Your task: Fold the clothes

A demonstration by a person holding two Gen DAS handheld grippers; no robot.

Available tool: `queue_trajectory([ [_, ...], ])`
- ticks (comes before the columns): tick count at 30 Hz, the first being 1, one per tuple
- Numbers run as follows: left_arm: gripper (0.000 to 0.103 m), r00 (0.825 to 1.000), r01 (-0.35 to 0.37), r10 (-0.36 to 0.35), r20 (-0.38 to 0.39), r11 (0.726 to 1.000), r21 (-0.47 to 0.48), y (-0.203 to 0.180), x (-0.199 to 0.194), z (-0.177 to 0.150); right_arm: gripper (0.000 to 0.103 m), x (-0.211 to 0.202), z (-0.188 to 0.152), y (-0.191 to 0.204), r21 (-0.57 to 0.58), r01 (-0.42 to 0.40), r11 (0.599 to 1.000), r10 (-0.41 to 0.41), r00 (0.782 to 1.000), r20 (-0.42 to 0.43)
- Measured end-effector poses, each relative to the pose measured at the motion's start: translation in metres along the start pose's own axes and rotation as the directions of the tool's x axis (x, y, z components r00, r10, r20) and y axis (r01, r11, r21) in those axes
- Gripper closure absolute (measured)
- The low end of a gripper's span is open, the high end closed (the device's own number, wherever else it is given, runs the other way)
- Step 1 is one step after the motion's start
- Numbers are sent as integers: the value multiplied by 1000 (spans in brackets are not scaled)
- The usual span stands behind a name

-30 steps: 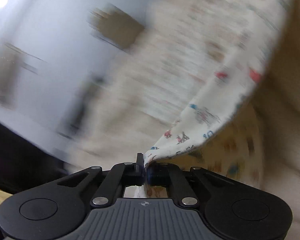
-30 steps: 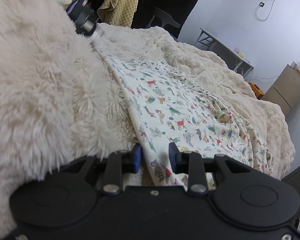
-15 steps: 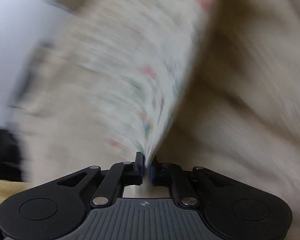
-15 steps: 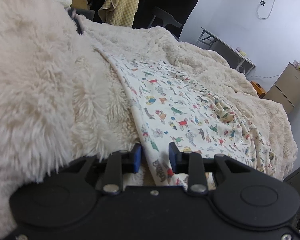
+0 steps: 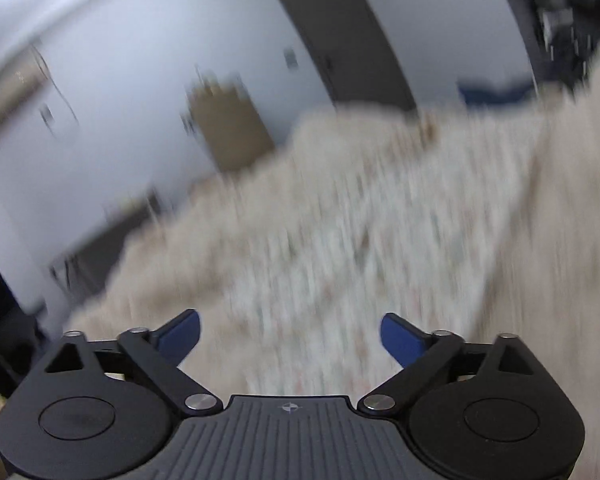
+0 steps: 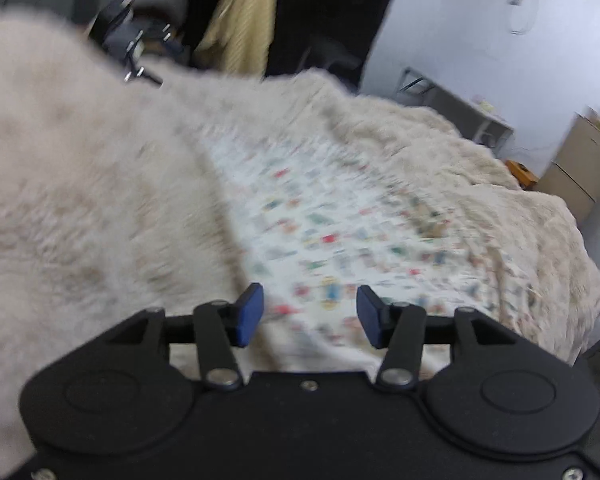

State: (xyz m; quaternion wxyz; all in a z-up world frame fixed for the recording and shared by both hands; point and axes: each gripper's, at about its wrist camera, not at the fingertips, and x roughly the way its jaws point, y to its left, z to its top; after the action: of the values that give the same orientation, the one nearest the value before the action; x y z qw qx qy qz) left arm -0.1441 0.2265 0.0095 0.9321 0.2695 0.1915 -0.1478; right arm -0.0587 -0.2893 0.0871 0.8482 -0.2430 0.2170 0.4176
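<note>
A white garment with small colourful prints lies spread on a fluffy cream blanket. It also shows, blurred, in the left wrist view. My left gripper is wide open and empty, above the garment's near end. My right gripper is open and empty, just above the garment's near edge. The left gripper appears far off in the right wrist view, and the right gripper in the left wrist view.
The blanket covers the bed. A folding table and a brown cabinet stand by the far wall. Hanging yellow cloth is behind the bed. Both views are motion-blurred.
My left gripper let go of the garment corner, opened wide and swung back. My right gripper opened wider and lifted off the garment's edge.
</note>
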Motion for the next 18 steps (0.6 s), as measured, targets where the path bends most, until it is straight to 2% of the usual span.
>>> queue_trajectory([
  [2,1,994,-22,22,107,1000,-8,-4,-5,27,42,-9,-6,-37,128,49,991,-56,997,51],
  [4,1,978,-37,39,204,999,-14,-9,-7,53,42,-9,-14,-82,298,92,950,-117,991,67],
  [6,1,971,26,-33,235,999,32,-36,20,88,42,-1,-27,-136,496,147,856,-189,981,36],
  [7,1,963,92,-103,250,994,57,-55,40,115,42,5,-34,-154,551,166,817,-211,977,18],
  [8,1,956,126,-138,258,990,60,-65,52,130,42,11,-40,-168,589,178,788,-224,975,5],
  [9,1,953,146,-155,260,988,54,-69,65,138,42,24,-51,-194,657,196,728,-242,970,-21],
  [10,1,944,206,-206,259,978,24,-83,82,156,42,40,-62,-217,709,203,675,-247,968,-42],
  [12,1,915,349,-330,230,936,-44,-106,113,179,42,66,-79,-245,767,203,608,-249,967,-58],
  [14,1,895,411,-397,202,911,-28,-128,129,182,42,88,-95,-266,813,197,548,-247,967,-68],
  [15,2,885,437,-428,184,899,-14,-141,137,183,42,105,-108,-279,848,184,497,-238,969,-71],
  [18,2,857,495,-495,142,868,39,-173,153,178,40,143,-133,-292,905,114,410,-201,979,-33],
])
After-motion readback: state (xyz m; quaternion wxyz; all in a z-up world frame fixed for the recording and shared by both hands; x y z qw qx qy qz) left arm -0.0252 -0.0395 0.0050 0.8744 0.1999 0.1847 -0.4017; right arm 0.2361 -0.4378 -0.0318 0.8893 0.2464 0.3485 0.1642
